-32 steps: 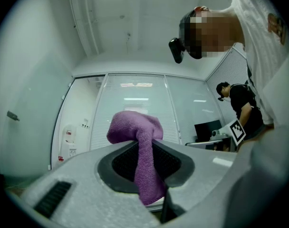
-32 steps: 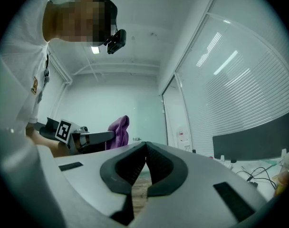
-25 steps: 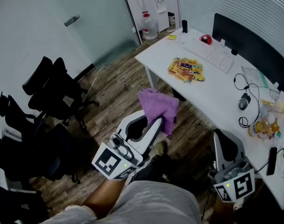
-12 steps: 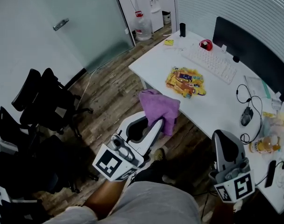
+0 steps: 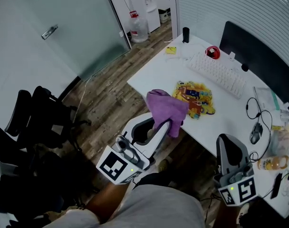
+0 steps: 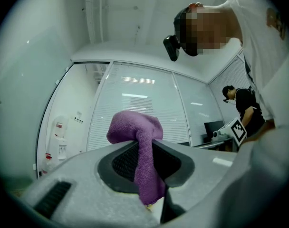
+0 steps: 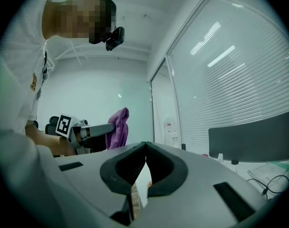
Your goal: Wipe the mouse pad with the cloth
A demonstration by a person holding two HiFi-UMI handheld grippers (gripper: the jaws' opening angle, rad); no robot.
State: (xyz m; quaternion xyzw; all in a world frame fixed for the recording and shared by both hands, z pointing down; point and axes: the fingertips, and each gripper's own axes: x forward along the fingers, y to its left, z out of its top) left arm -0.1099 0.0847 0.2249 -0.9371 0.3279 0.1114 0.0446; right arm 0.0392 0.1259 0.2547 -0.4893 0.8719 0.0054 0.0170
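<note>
The mouse pad (image 5: 197, 96) is a colourful printed mat lying on the white desk (image 5: 156, 72) in the head view. My left gripper (image 5: 166, 122) is shut on a purple cloth (image 5: 164, 108), which bunches above the jaws and hangs at the desk's near edge, just left of the pad. In the left gripper view the cloth (image 6: 135, 127) is pinched between the jaws of that gripper (image 6: 143, 148) and droops below them. My right gripper (image 5: 227, 140) is shut and holds nothing, off the desk's near side. In the right gripper view its jaws (image 7: 145, 145) meet, with the cloth (image 7: 118, 127) seen beyond.
On the desk are a white keyboard (image 5: 218, 69), a dark monitor (image 5: 263, 56), a wired mouse (image 5: 256, 133), a red object (image 5: 212, 52) and a bottle (image 5: 272, 163). Black office chairs (image 5: 35, 122) crowd the left. A water jug (image 5: 137, 30) stands by the glass wall.
Both grippers have moved toward the desk. The cloth, earlier over the wooden floor short of the desk, now sits at the desk's edge beside the mouse pad.
</note>
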